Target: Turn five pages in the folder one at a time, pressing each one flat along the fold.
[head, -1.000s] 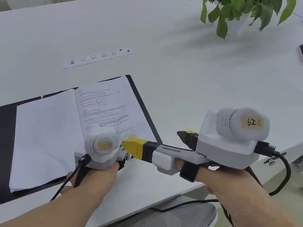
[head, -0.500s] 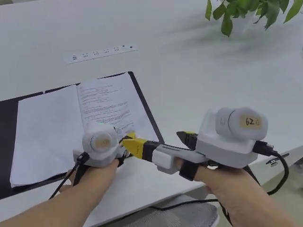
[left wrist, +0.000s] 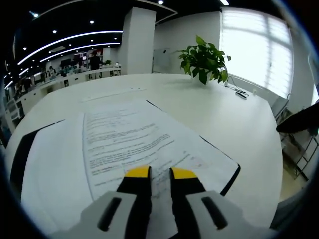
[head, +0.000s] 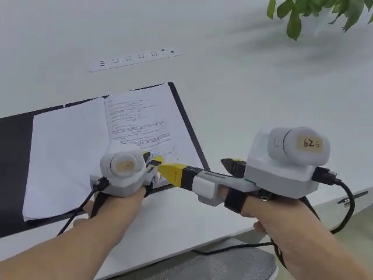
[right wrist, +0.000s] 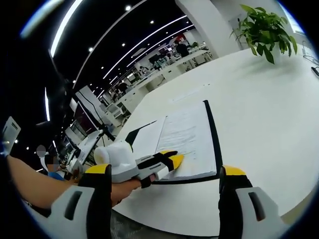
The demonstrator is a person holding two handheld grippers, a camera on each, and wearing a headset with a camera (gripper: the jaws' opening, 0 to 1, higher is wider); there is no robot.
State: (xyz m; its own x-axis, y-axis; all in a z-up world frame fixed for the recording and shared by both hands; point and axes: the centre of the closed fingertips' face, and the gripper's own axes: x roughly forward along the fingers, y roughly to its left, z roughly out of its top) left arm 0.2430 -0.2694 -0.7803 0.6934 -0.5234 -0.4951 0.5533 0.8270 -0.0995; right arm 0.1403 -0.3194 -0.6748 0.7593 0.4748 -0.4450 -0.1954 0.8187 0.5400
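The folder [head: 187, 126] lies open on the white table, black cover under white sheets. Its right page [head: 140, 119] is printed and its left page [head: 67, 151] is blank. My left gripper [head: 156, 158] sits low over the near edge of the printed page [left wrist: 129, 129], its yellow-tipped jaws nearly together [left wrist: 160, 173] with nothing visibly held. My right gripper [head: 199, 167] hovers just right of it, off the folder's near right corner, jaws wide open [right wrist: 164, 170]. The right gripper view looks at the left gripper [right wrist: 134, 164] and the folder [right wrist: 187, 134].
A white power strip [head: 137, 58] lies on the table behind the folder. A potted plant [head: 315, 14] stands at the far right. The table's near edge [head: 175, 239] runs just under both hands, and a black cable [head: 344, 204] trails from the right gripper.
The head camera has tipped, so the folder sits higher in the picture. My left gripper has edged slightly forward over the page's near edge. The right gripper stays open beside it.
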